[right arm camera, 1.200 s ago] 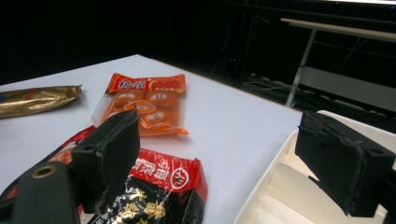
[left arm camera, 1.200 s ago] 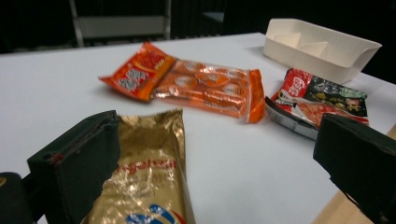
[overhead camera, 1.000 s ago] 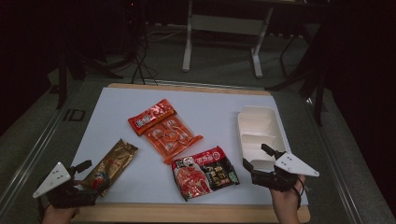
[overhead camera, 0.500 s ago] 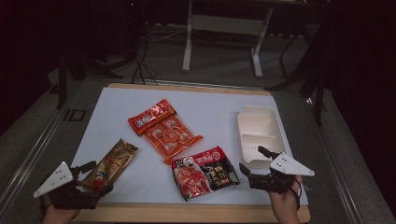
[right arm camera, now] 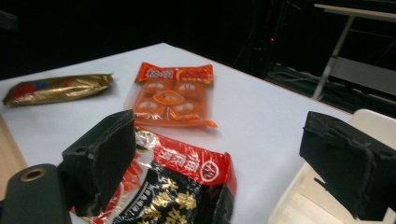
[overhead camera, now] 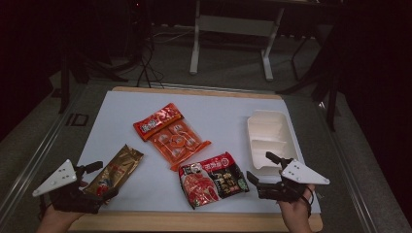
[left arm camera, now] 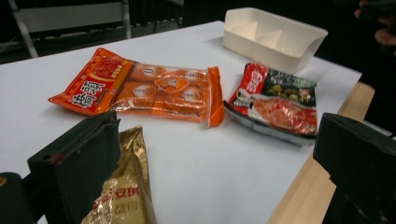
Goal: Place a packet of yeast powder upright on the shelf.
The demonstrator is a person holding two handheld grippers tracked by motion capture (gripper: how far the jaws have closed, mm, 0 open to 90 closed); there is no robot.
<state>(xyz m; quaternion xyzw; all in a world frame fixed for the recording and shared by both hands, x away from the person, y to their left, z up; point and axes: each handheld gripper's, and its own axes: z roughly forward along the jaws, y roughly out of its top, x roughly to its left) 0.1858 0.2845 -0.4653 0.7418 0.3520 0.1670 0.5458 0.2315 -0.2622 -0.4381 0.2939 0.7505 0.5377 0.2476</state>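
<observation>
Dark room behind, metal stand legs (overhead camera: 197, 46) and cables on grey floor; white desk top (overhead camera: 223, 116) with a wooden front edge (overhead camera: 194, 221) carries everything. Largest item, a white moulded-pulp tray with compartments (overhead camera: 267, 138), sits by the right edge, empty, probably the place the packets go. Orange clear-window snack packet (overhead camera: 172, 136) lies flat mid-desk; red-and-black noodle packet (overhead camera: 214, 178) lies near the front edge, between centre and tray. Gold foil wrapper bar (overhead camera: 114, 170) is at the front left corner. Left gripper (overhead camera: 94, 182) stands wide, jaws straddling the bar's near end, no squeeze seen, looks set to pick it. Right gripper (overhead camera: 265, 170) has just been opening, now wide, nothing between the jaws, aimed at the noodle packet's right end beside the tray.
</observation>
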